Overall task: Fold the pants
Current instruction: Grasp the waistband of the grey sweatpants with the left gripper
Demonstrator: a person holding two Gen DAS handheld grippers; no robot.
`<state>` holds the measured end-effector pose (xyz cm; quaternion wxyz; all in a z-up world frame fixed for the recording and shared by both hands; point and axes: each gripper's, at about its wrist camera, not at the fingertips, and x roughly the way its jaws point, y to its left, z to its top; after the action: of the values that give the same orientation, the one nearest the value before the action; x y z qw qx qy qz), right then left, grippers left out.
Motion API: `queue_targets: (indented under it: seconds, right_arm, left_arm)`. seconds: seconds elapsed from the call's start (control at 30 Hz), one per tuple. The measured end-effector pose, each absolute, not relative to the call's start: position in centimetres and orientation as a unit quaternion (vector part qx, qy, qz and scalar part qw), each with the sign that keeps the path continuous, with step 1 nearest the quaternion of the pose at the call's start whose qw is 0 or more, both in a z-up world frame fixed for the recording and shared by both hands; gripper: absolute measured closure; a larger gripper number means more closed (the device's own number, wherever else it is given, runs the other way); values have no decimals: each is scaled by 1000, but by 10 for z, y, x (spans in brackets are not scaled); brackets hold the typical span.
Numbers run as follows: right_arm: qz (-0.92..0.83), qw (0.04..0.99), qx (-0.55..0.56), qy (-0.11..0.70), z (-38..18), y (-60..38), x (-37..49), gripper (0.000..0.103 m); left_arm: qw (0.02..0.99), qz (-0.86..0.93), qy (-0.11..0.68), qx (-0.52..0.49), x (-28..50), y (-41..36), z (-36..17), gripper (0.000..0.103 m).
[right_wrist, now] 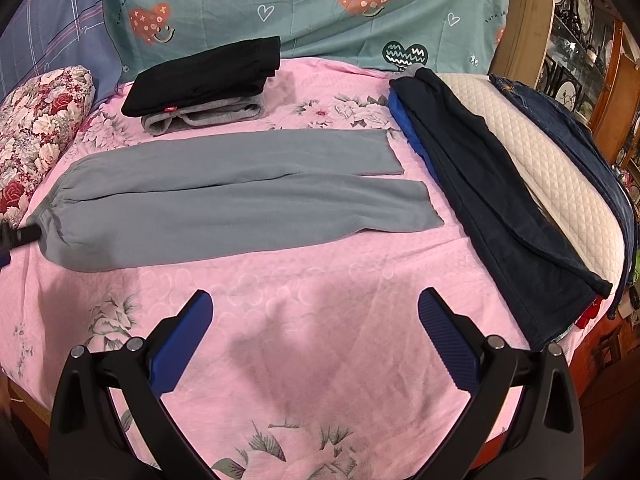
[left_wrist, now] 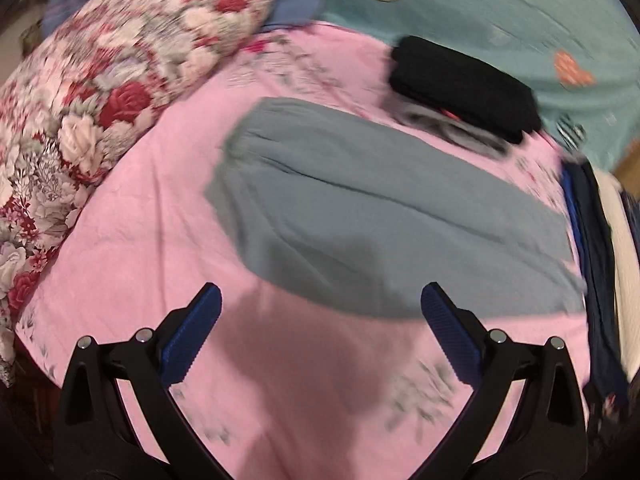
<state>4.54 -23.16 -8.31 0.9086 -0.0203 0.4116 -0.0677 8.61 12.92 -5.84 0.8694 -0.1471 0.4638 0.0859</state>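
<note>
Both the left gripper and right gripper hover empty with jaws spread above the pink bedsheet, and beyond them the grey pants lie flat, legs side by side, so pinching waistband and hem together should keep the fold even.

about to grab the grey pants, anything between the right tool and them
Nothing visible. Only bare pink floral bedsheet lies between the open right tool and the flat grey fleece pants; the folded black pants pile sits beyond them.
</note>
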Motion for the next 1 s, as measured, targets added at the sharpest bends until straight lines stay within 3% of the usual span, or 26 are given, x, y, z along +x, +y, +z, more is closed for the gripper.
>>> queue_targets:
  seconds: [0.17, 0.33, 0.4, 0.43, 0.47, 0.73, 1.0]
  right_arm:
    - [-70, 905, -11, 420, -88, -241, 47, 1]
    - [-84, 901, 8, 426, -90, -258, 50, 1]
    - [-87, 900, 12, 428, -90, -265, 51, 1]
    - [-89, 899, 12, 429, -90, -269, 53, 1]
    - [-88, 898, 12, 431, -89, -273, 56, 1]
    - [-42, 877, -17, 479, -80, -321, 138, 1]
    - [-38, 805, 37, 590, -125, -383, 234, 1]
  left_arm:
    - [815, 100, 535, -201, 132, 179, -112, 3]
    - [803, 100, 544, -223, 159, 192, -135, 5]
    - [810, 117, 536, -207, 165, 193, -131, 36]
    - [811, 104, 538, -206, 168, 195, -129, 85]
    - [806, 81, 543, -222, 170, 197, -130, 97]
    - [822, 89, 493, -269, 146, 219, -115, 98]
    - [829, 85, 497, -244, 147, 213, -115, 98]
